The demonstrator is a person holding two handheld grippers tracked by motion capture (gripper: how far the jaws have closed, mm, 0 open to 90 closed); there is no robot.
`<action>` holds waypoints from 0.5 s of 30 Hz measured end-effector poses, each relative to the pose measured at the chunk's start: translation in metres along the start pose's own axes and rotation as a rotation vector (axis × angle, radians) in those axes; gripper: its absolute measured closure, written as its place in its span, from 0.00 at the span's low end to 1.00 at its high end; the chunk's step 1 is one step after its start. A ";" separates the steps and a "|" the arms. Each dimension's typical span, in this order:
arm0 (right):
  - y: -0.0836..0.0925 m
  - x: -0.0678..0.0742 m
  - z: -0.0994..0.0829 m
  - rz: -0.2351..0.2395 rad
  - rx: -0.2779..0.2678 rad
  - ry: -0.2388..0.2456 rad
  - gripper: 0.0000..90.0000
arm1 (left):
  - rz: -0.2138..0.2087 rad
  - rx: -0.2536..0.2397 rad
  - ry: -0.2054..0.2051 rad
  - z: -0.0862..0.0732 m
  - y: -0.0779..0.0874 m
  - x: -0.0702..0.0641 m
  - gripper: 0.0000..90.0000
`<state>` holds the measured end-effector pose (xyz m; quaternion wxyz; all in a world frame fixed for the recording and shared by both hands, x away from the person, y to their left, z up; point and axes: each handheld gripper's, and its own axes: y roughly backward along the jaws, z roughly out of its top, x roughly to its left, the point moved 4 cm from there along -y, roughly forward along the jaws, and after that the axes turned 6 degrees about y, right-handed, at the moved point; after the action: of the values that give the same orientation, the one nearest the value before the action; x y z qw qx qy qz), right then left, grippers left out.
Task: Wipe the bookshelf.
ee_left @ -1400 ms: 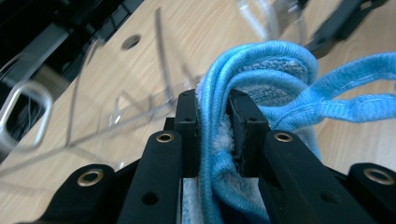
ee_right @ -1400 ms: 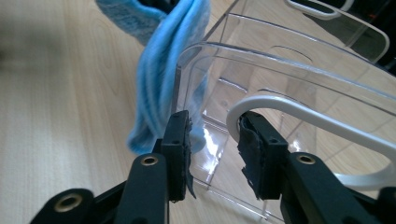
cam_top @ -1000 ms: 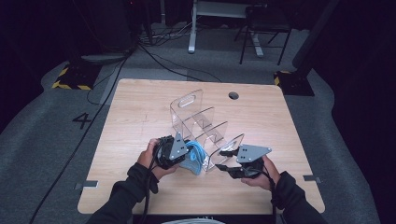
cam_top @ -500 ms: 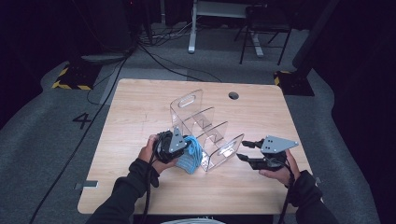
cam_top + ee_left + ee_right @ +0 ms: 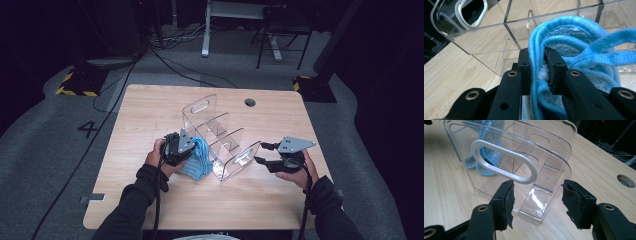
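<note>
A clear acrylic rack [image 5: 216, 136] with several upright dividers and oval handle cut-outs stands mid-table. A blue terry cloth [image 5: 198, 159] hangs bunched against the rack's left side. My left gripper [image 5: 186, 148] is shut on a fold of that cloth [image 5: 541, 72], its jaws pressing the fabric right beside the rack's wall [image 5: 499, 37]. My right gripper [image 5: 261, 154] stands open a little to the right of the rack's near end, apart from it. Between its spread jaws, the right gripper [image 5: 536, 200] view looks onto the rack's end panel with the white-edged handle slot [image 5: 504, 162].
The wooden table [image 5: 150, 120] has a round cable hole [image 5: 250, 102] at the back right. Bare table lies to the left, behind and in front of the rack. On the floor beyond stand a chair and desk legs amid cables.
My right gripper has let go of the rack's near end and drawn back to the right, opening. The left gripper has held its place with the cloth against the rack.
</note>
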<state>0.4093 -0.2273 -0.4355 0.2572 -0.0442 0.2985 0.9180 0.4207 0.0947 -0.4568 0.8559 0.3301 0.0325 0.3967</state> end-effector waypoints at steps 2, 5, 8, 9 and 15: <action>0.005 -0.001 -0.001 -0.003 -0.004 0.010 0.48 | -0.004 -0.002 0.000 0.000 0.000 0.000 0.84; 0.012 -0.010 -0.003 -0.033 -0.018 -0.015 0.48 | -0.025 0.008 0.005 -0.002 -0.001 -0.002 0.85; 0.010 -0.019 -0.005 -0.050 -0.022 -0.032 0.45 | -0.043 0.019 0.004 -0.003 -0.003 -0.004 0.85; 0.007 -0.021 -0.006 -0.046 -0.022 -0.036 0.44 | -0.043 0.019 0.004 -0.003 -0.003 -0.004 0.85; -0.011 -0.025 -0.007 0.009 -0.014 -0.034 0.41 | -0.077 0.049 -0.012 -0.006 -0.008 -0.008 0.85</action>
<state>0.4365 -0.2345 -0.4409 0.2579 -0.0293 0.2878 0.9219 0.4182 0.0890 -0.4680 0.8624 0.3518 0.0497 0.3607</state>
